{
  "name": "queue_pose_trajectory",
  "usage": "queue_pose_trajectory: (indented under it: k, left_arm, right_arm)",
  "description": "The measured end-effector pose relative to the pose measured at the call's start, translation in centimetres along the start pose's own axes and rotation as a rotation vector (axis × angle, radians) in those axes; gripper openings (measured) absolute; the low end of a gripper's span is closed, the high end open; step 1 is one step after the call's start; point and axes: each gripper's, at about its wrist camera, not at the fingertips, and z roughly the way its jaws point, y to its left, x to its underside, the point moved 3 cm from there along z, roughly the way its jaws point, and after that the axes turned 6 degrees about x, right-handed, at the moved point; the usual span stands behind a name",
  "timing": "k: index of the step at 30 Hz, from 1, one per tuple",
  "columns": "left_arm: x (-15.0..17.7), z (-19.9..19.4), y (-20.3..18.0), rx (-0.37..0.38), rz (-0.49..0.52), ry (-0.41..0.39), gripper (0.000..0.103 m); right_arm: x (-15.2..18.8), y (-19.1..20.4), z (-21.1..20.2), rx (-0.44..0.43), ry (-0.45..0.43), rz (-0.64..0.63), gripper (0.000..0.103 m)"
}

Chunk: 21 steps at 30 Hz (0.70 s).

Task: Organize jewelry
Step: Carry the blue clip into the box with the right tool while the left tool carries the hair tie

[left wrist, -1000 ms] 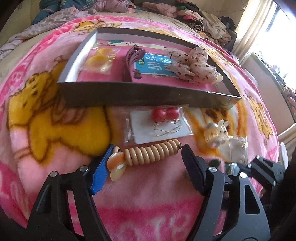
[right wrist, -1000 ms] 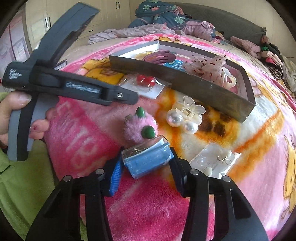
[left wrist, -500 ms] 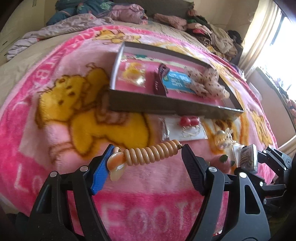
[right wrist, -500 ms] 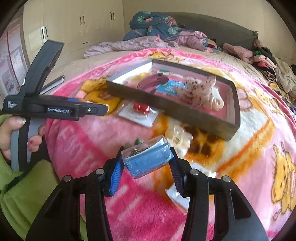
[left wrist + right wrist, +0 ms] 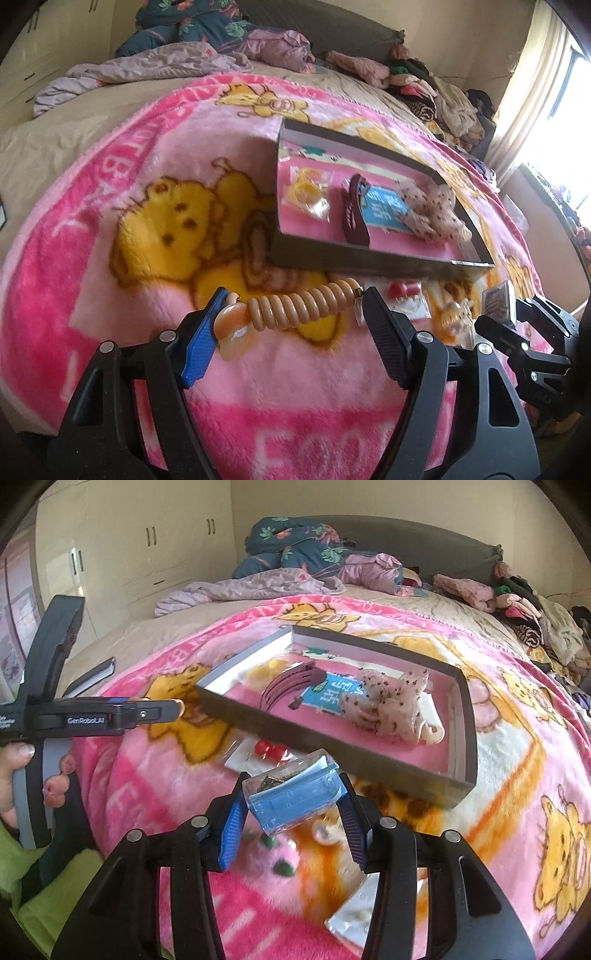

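Note:
My left gripper [image 5: 291, 325] is shut on a tan beaded bracelet [image 5: 295, 310] and holds it above the pink blanket, in front of the grey tray [image 5: 369, 260]. My right gripper [image 5: 291, 812] is shut on a small clear box with a blue base [image 5: 295, 801], raised near the tray's front wall [image 5: 295, 734]. The tray holds a maroon hair comb [image 5: 288, 686], a blue card [image 5: 332, 698], a spotted bow [image 5: 388, 701] and a yellow item in a bag [image 5: 306, 192]. The right gripper with its box also shows in the left wrist view [image 5: 502, 306].
On the blanket in front of the tray lie a red-bead earring card [image 5: 266, 749], a pearl clip [image 5: 325, 830], a pink fluffy ball [image 5: 273, 853] and another clear packet [image 5: 354, 912]. Piled clothes [image 5: 295, 554] lie at the bed's far end.
Both grippers have risen and pulled back from the blanket with their items. The tray now looks farther off, and the loose items lie below the right gripper.

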Motion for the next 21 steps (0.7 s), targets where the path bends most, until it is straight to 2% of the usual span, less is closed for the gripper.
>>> queue_pose_trajectory:
  k: [21]
  left_arm:
    - [-5.0,1.7,-2.5,0.032,0.046,-0.06,0.064]
  right_arm:
    - [-2.8,-4.3,0.9,0.082,-0.049,0.111,0.045]
